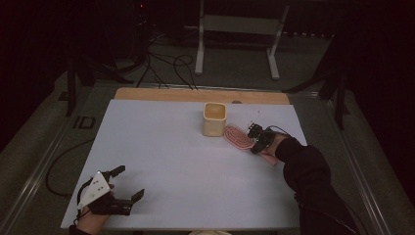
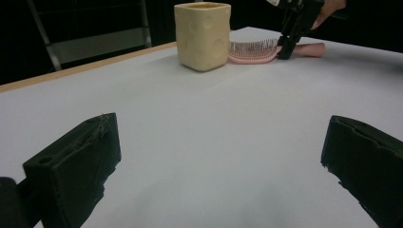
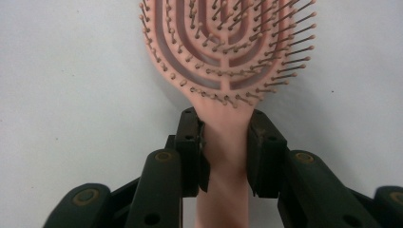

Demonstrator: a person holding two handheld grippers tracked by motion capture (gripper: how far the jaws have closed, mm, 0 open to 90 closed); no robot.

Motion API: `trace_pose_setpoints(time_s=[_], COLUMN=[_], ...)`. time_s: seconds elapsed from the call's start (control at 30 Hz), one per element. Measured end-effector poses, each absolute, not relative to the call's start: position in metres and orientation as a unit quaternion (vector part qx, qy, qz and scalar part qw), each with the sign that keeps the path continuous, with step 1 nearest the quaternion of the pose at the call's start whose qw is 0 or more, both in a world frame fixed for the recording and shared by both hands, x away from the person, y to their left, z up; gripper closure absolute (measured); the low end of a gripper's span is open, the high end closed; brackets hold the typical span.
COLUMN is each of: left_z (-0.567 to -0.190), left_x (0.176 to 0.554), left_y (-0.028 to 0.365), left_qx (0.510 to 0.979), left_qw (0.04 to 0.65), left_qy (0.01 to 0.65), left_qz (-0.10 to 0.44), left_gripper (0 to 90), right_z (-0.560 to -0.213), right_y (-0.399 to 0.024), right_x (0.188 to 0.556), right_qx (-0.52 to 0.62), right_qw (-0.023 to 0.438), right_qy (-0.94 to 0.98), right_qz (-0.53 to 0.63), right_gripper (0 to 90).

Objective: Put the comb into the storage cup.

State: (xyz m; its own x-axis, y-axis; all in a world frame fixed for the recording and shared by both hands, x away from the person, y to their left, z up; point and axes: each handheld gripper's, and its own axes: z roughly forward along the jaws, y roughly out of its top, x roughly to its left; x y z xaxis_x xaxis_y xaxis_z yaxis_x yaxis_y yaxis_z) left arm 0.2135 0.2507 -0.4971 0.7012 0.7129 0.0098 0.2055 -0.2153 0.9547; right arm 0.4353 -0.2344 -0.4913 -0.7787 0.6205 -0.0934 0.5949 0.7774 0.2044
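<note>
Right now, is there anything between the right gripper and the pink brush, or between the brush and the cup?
Nothing visible. The right gripper is shut on the neck of the brush, pads on both sides. The brush lies on the table right beside the cup, with no object between them. The left gripper sits open, far away.

Pink hairbrush (image 3: 223, 57), concentric looped ribs, brown-tipped bristles. Cream cup (image 1: 214, 119), seemingly dimpled, upper centre. Pale grey-white table (image 1: 166, 156); black jaws.

Cream square cup (image 1: 214, 119) sits on the white table sheet (image 1: 171, 156) around 12 o'clock, a bit right of centre. Wooden table edge (image 1: 161, 94) behind it, then floor cables (image 1: 166, 66) and a grey metal stand (image 1: 237, 29).
</note>
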Motion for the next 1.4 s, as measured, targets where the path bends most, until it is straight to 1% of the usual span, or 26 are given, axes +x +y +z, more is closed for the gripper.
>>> trace_pose_setpoints(time_s=[0.2, 0.4, 0.5, 0.6, 0.83, 0.97, 1.23, 1.4], left_z=[-0.497, -0.497, -0.497, -0.497, -0.497, -0.497, -0.497, -0.497], left_x=[0.214, 0.214, 0.214, 0.214, 0.213, 0.214, 0.214, 0.214], left_y=[0.251, 0.251, 0.251, 0.250, 0.250, 0.251, 0.250, 0.250], left_qx=[0.744, 0.744, 0.744, 0.744, 0.744, 0.744, 0.744, 0.744], left_qw=[0.544, 0.543, 0.544, 0.543, 0.543, 0.544, 0.543, 0.543], left_qy=[0.309, 0.309, 0.309, 0.310, 0.310, 0.310, 0.309, 0.310], left_qz=[0.234, 0.234, 0.235, 0.235, 0.235, 0.235, 0.235, 0.235], left_gripper=[0.3, 0.3, 0.3, 0.3, 0.3, 0.3, 0.4, 0.3], right_z=[-0.492, -0.491, -0.488, -0.486, -0.481, -0.476, -0.471, -0.467], right_y=[-0.238, -0.242, -0.246, -0.248, -0.253, -0.259, -0.269, -0.273], right_x=[0.428, 0.423, 0.418, 0.416, 0.411, 0.404, 0.389, 0.378], right_qx=[0.327, 0.332, 0.335, 0.340, 0.361, 0.373, 0.392, 0.395], right_qw=[0.096, 0.102, 0.116, 0.113, 0.123, 0.131, 0.132, 0.150], right_qy=[0.935, 0.930, 0.925, 0.922, 0.906, 0.891, 0.871, 0.859], right_qz=[0.101, 0.120, 0.135, 0.148, 0.183, 0.220, 0.264, 0.288], right_gripper=[70.1, 70.3, 70.4, 70.4, 70.5, 70.7, 70.8, 70.9])
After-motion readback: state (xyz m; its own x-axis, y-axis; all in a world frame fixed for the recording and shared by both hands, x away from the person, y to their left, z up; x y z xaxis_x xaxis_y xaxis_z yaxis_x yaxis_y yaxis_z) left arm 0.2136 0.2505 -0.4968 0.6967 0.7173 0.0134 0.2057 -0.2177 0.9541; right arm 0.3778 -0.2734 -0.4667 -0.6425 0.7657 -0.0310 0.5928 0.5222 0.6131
